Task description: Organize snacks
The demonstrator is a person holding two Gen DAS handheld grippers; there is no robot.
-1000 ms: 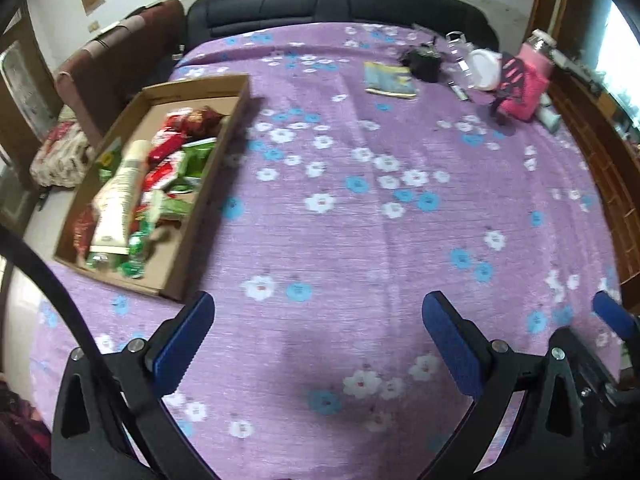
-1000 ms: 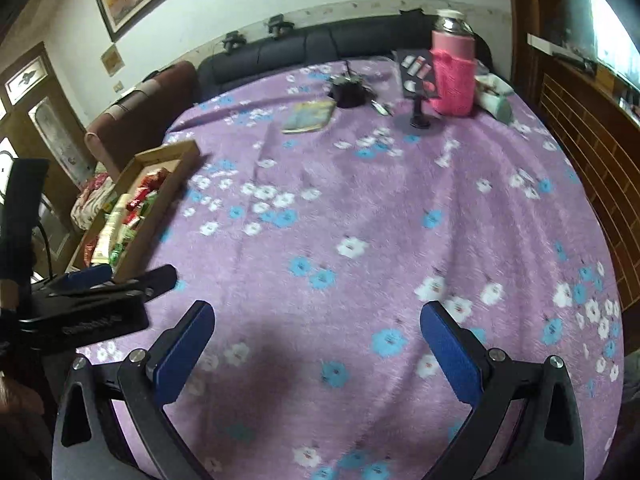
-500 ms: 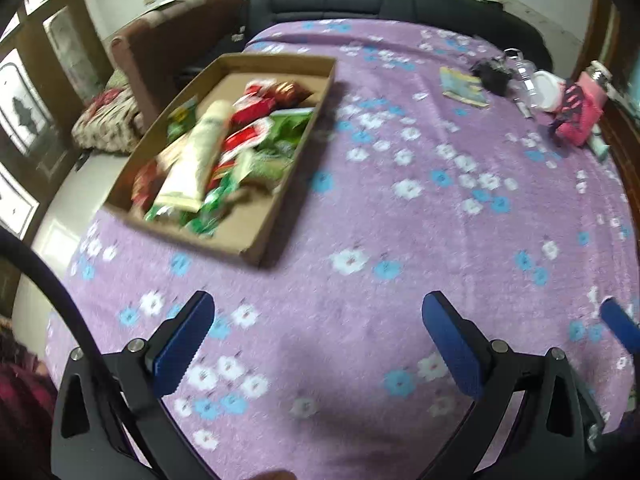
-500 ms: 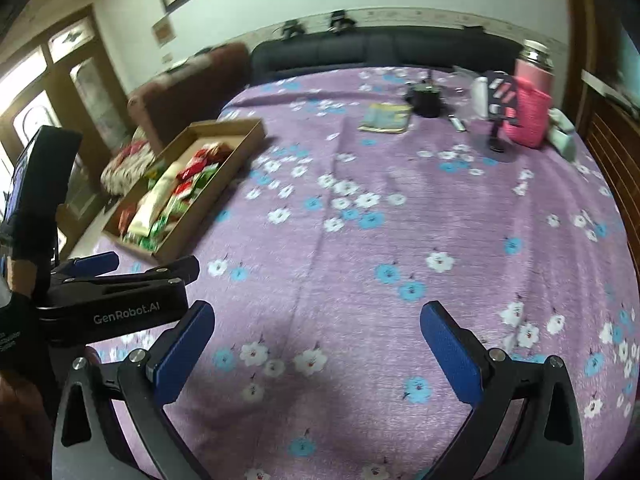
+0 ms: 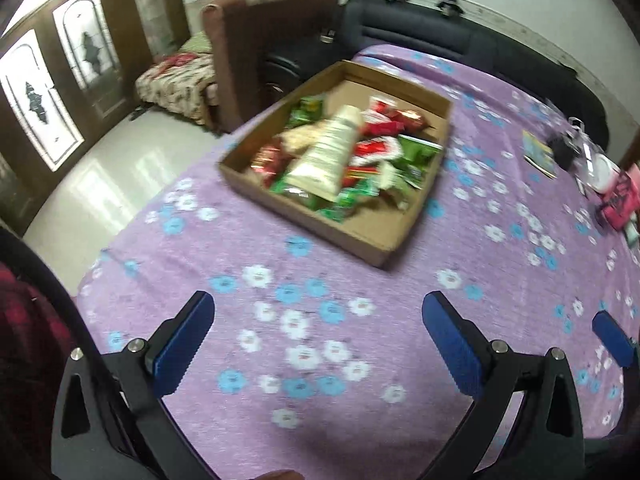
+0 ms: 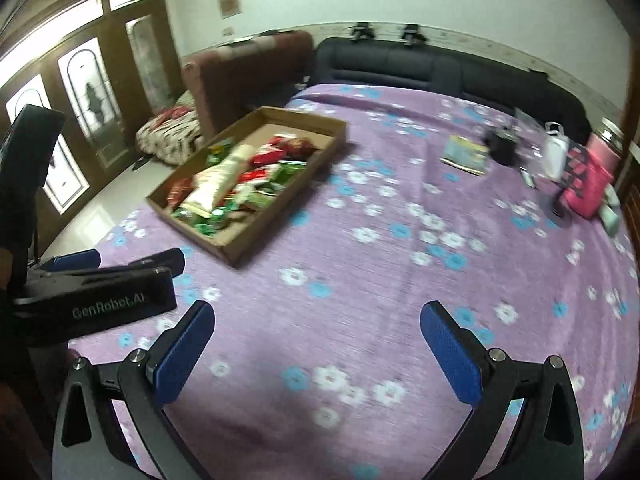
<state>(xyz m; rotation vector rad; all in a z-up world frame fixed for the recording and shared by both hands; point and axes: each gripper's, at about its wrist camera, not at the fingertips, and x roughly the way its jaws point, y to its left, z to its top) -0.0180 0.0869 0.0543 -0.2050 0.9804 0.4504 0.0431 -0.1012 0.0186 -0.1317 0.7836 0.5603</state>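
Hovering low over the purple flowered cloth point(image 5: 400, 280), the left claw point(image 5: 318, 342) has its blue pads spread wide with nothing between them. At two o'clock from it, off to the right edge, a single blue tip of the right claw point(image 5: 614, 340) shows. In its own view the right claw point(image 6: 316, 346) is likewise spread wide and empty, with the left claw's black body at nine o'clock, just beside its left finger.

Farther out on the surface, at twelve o'clock from the left claw and well apart from it, lies the cardboard tray point(image 5: 362, 236), set at a slant. Piled inside are the snacks point(image 5: 362, 160): red and green packets with a long cream-coloured pack point(image 5: 326, 154) lying across them. From the right claw the tray point(image 6: 240, 246) sits at about eleven o'clock.

Beyond, toward two o'clock, a booklet point(image 6: 466, 155) and a pink bottle sleeve point(image 6: 592, 184) rest near the far edge.
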